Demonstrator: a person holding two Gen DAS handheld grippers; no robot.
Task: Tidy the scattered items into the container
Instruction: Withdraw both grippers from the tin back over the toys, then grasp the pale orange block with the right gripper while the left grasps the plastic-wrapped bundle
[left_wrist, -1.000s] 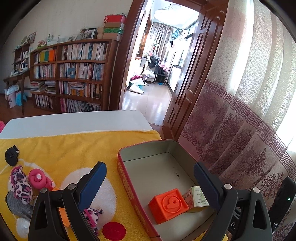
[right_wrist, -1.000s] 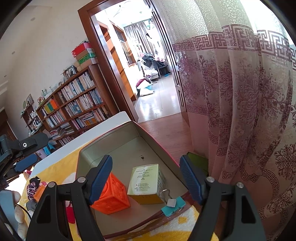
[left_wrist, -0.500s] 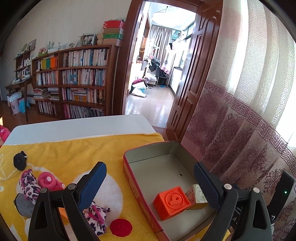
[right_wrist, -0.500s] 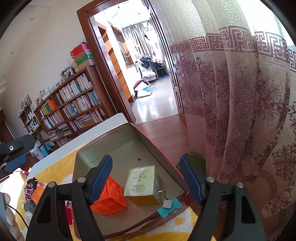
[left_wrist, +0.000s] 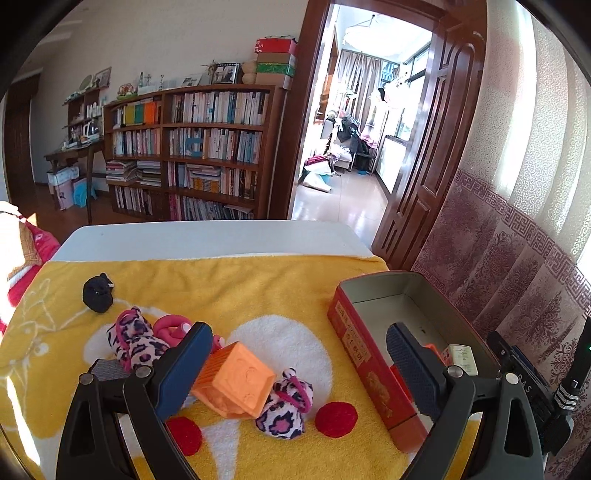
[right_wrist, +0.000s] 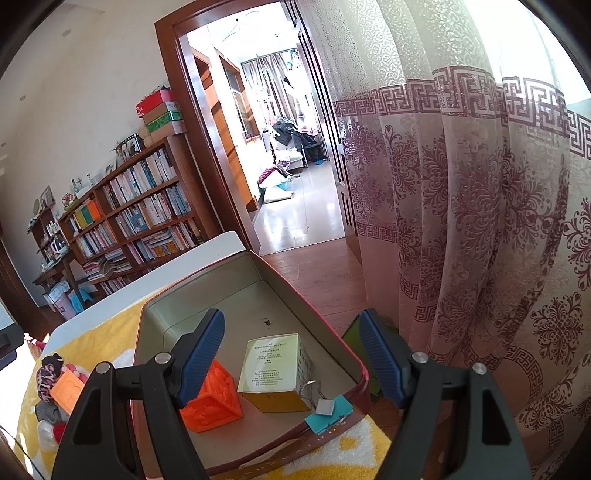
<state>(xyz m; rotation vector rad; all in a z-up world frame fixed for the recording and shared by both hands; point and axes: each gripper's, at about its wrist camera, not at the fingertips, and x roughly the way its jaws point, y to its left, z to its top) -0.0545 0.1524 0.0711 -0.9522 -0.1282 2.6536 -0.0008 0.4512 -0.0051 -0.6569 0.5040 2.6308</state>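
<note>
A red tin container stands on the yellow towel; it also shows in the right wrist view. Inside lie an orange cube, a small yellow box and a teal binder clip. On the towel lie a pale orange cube, two leopard-print plush pieces, a pink coiled toy and a black item. My left gripper is open and empty above the pale cube. My right gripper is open and empty over the tin.
The towel covers a white table. A patterned curtain hangs close on the right, past the tin. A bookshelf and an open doorway are far behind. A grey item lies by my left finger.
My left gripper has swung left, away from the tin, and now faces the scattered toys. My right gripper has stayed over the tin, drifting slightly.
</note>
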